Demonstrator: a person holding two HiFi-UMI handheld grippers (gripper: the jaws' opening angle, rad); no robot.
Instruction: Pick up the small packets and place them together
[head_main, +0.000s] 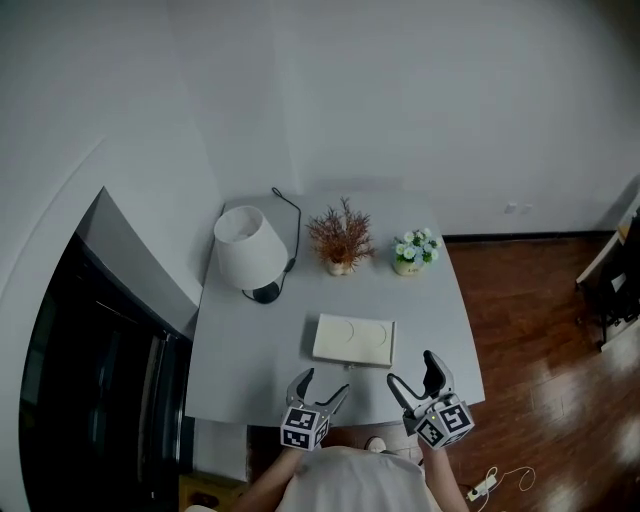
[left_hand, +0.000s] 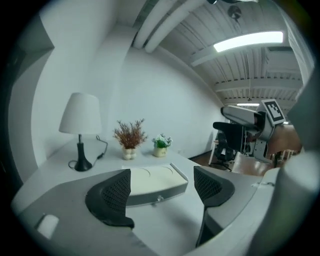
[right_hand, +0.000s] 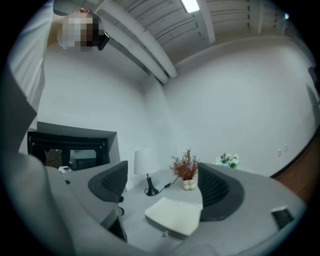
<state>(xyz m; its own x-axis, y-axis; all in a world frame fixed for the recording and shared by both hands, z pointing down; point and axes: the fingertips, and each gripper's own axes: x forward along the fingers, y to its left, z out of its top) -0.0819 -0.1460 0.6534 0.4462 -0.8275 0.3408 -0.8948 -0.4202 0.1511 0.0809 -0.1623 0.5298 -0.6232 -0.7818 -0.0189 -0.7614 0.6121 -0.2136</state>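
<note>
No small packets show in any view. A flat white box (head_main: 354, 340) with a small knob on its front edge lies on the grey table (head_main: 240, 370), in front of both grippers. My left gripper (head_main: 318, 389) hovers over the table's near edge, left of the box's front, open with nothing between its fingers. In the left gripper view the box (left_hand: 152, 181) sits just beyond the open left gripper (left_hand: 162, 192). My right gripper (head_main: 420, 378) is held at the near right, also open and empty. The right gripper view shows the box (right_hand: 172, 216) below and ahead of the right gripper (right_hand: 162, 185).
A white-shaded lamp (head_main: 250, 250) with a black base and cord stands at the back left. A dried reddish plant (head_main: 340, 238) and a small pot of flowers (head_main: 414, 251) stand along the back. Wooden floor (head_main: 540, 320) lies to the right, and a dark cabinet (head_main: 90, 380) to the left.
</note>
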